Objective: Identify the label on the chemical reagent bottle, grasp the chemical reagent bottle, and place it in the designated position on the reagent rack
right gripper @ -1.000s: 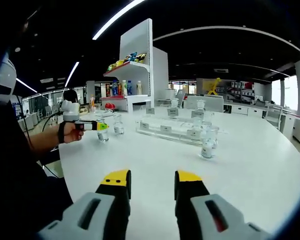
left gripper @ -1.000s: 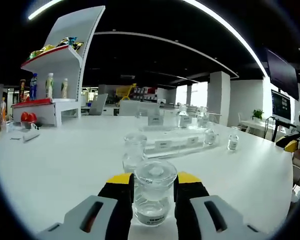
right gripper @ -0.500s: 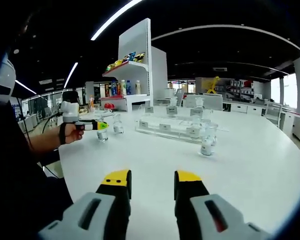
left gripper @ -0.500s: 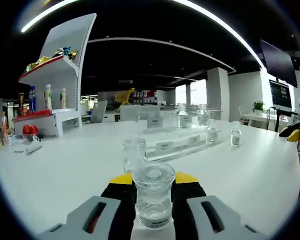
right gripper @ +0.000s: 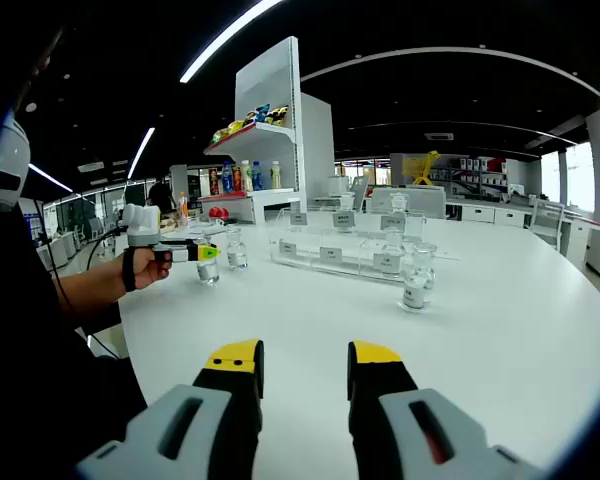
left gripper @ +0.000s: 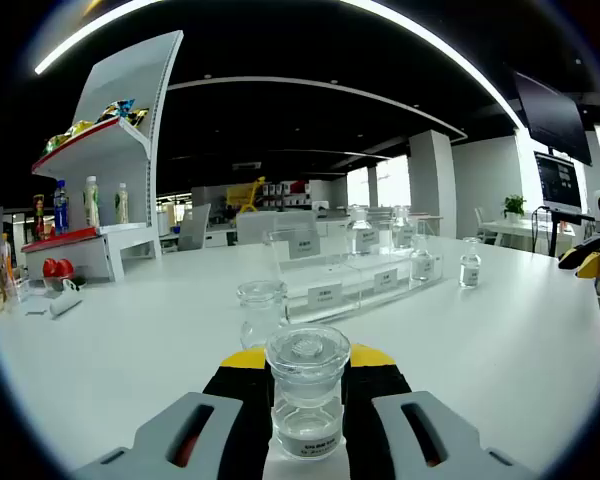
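Left gripper view: at bottom centre the left hand-held gripper (left gripper: 307, 375) is clenched on a clear glass bottle (left gripper: 307, 395) with a wide stopper and a small white label low on its body; the print is too small to read. The bottle looks raised just off the white bench (left gripper: 130, 340), though I cannot be sure. A second bottle (left gripper: 261, 312) stands just behind it, and the clear rack (left gripper: 355, 280), with label cards along its front and several bottles in it, sits at centre right. One more bottle (left gripper: 469, 269) stands apart at right.

Right gripper view: the right hand-held gripper (right gripper: 300, 362) at bottom centre is released, nothing between its jaws. At left centre the left hand-held gripper grips the bottle above the bench; the rack lies at upper centre.

The grasp step appears done and the carry is in hand. The next move calls for matching the bottle's label to a rack card, then lowering it upright into a free slot, clear of its neighbours
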{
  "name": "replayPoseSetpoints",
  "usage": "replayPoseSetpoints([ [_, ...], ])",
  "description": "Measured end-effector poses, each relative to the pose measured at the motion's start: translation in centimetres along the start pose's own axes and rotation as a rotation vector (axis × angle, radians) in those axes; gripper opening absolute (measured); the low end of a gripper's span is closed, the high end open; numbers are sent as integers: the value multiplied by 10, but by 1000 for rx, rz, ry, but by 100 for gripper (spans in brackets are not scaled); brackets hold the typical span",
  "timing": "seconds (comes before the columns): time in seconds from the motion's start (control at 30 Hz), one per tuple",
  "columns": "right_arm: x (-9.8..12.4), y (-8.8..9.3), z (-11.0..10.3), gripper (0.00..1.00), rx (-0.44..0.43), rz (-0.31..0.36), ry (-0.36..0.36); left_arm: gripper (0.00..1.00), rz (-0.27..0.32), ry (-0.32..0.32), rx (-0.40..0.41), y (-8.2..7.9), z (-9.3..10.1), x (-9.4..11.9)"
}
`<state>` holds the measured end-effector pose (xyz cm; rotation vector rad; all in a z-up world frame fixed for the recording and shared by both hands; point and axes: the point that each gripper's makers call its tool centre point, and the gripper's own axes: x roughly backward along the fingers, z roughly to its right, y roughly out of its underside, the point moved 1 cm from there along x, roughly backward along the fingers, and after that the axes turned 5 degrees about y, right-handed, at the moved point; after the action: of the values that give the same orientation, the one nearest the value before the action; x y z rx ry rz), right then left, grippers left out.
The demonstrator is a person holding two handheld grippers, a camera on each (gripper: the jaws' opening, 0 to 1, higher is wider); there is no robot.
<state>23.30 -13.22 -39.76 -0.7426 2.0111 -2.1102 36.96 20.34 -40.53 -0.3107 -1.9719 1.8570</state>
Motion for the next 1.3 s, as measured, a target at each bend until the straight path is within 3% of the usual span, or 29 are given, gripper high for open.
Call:
replayPoseSetpoints([
  [0.33,0,-1,-1,33,-3,2,-5,26,8,11,22,-6,-1,-1],
  [1.3,4,-5,-2,33,-3,16,-14,26,13,149,142,-42,19,-17],
])
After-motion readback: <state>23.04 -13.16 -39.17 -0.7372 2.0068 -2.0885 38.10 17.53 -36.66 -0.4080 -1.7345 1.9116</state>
